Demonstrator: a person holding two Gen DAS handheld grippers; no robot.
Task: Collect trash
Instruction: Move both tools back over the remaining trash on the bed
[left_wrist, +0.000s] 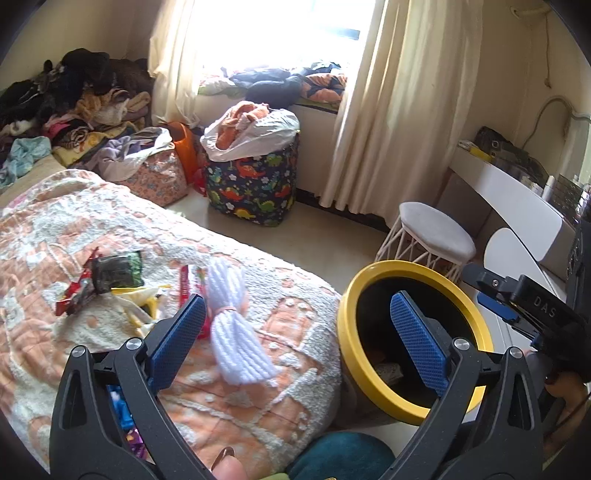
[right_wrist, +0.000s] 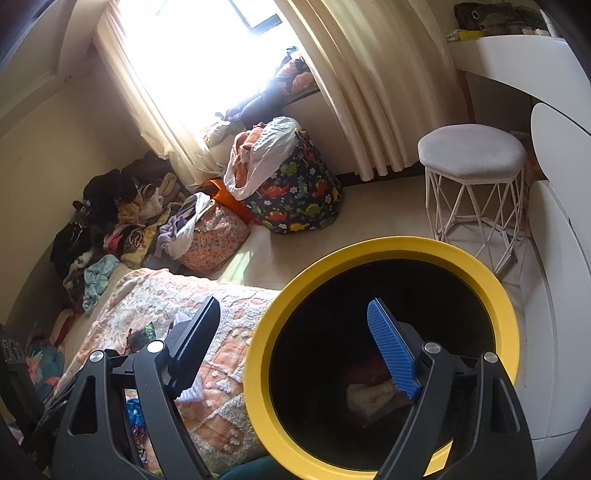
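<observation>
Yellow-rimmed bin (right_wrist: 258, 332) under open right gripper (right_wrist: 295, 354); wrappers (left_wrist: 110, 277) beyond left gripper (left_wrist: 295, 328).

Your left tool (left_wrist: 295, 334): both blue-padded fingers (left_wrist: 417, 341) spread wide apart, nothing held between them. Black arms splay outward toward 7 and 5 o'clock of the left wrist view. Your fingertip (left_wrist: 229, 469) shows at 6 o'clock under that tool.

Your right tool (right_wrist: 295, 343): fingers likewise spread wide, nothing gripped. Its right finger's blue pad (right_wrist: 393, 356) faces the camera; the left finger shows only its dark back. From the left wrist view, the right tool (left_wrist: 517, 295) enters at 3 o'clock, pointing toward 9 o'clock.
</observation>
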